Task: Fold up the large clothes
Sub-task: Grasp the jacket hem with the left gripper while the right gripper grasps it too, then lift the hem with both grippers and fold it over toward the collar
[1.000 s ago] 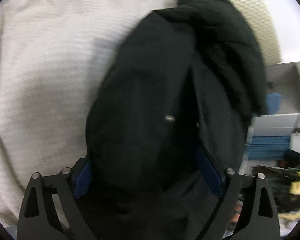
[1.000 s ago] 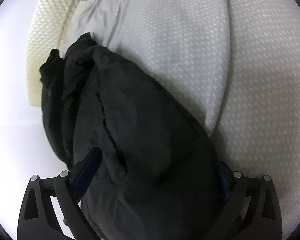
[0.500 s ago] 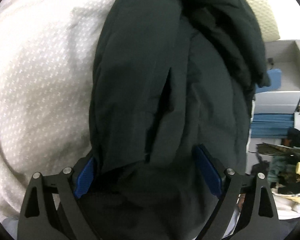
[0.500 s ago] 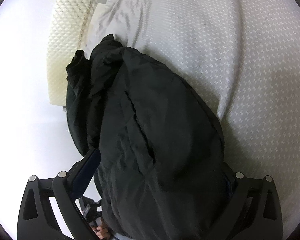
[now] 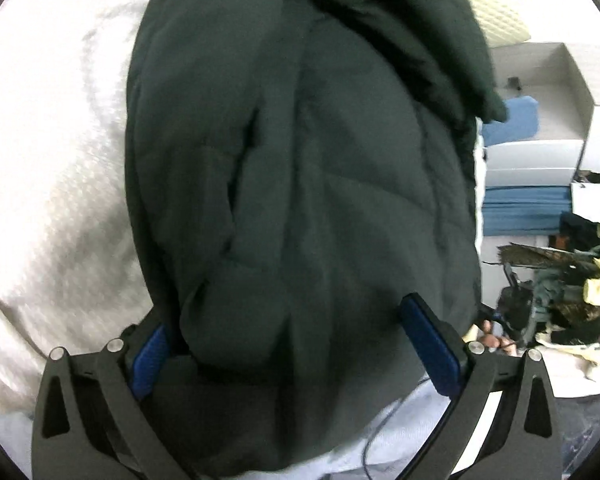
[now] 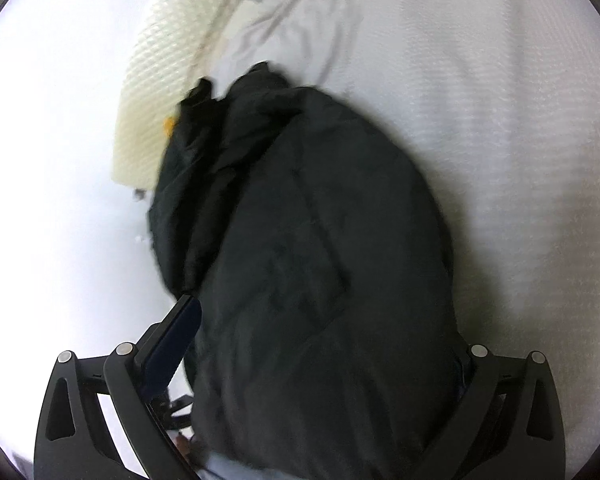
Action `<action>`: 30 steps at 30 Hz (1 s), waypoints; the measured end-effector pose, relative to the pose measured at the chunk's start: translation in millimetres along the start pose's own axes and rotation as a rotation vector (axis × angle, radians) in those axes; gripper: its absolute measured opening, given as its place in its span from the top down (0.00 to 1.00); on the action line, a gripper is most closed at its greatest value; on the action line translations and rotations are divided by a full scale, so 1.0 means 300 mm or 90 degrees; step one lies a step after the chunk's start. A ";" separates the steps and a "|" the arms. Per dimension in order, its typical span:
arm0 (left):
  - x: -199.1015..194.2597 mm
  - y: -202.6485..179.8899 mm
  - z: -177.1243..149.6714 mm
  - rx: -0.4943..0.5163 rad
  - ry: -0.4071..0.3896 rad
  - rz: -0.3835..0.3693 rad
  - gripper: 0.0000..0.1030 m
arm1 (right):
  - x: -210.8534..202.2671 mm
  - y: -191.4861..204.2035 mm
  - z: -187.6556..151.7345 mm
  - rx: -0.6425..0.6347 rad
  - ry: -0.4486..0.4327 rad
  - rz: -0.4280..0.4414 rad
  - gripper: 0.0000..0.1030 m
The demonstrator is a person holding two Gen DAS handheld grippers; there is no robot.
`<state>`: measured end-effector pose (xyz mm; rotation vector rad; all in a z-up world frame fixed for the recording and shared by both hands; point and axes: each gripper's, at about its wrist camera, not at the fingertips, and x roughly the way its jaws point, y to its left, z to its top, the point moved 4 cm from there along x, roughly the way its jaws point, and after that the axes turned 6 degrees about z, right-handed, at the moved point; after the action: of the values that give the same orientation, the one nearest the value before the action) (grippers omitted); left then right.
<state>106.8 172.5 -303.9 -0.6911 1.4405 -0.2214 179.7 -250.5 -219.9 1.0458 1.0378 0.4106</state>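
Observation:
A bulky black padded jacket hangs in a thick bundle over the white bed. My left gripper has its blue-padded fingers spread wide around the jacket's near end, with the cloth bulging between them. In the right wrist view the same jacket fills the middle, and my right gripper also straddles it with wide jaws; its left pad shows, its right pad is hidden by cloth.
A white patterned bedcover lies to the right. A cream quilted mattress edge sits at upper left. White boxes and blue folded cloth and a clutter pile stand beside the bed at right.
Both grippers have risen and pulled back with the jacket, which now hangs longer and fills more of each view. More of the room beside the bed shows.

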 end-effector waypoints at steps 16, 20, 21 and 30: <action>0.145 -0.138 -0.028 0.026 0.051 0.097 0.13 | 0.072 -0.108 -0.022 0.072 0.062 -0.063 0.02; 0.129 -0.197 -0.028 0.046 0.031 0.071 0.27 | 0.096 -0.066 -0.036 0.025 0.085 -0.046 0.18; 0.114 -0.208 -0.022 0.049 0.023 0.062 0.34 | 0.097 -0.057 -0.036 0.018 0.085 -0.042 0.29; -0.042 -0.210 0.015 0.035 -0.050 -0.024 0.86 | 0.031 0.082 -0.027 -0.064 0.059 0.053 0.91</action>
<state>125.8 130.9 -258.5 -0.6762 1.3432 -0.2597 181.8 -227.8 -204.3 0.9890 1.0479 0.5782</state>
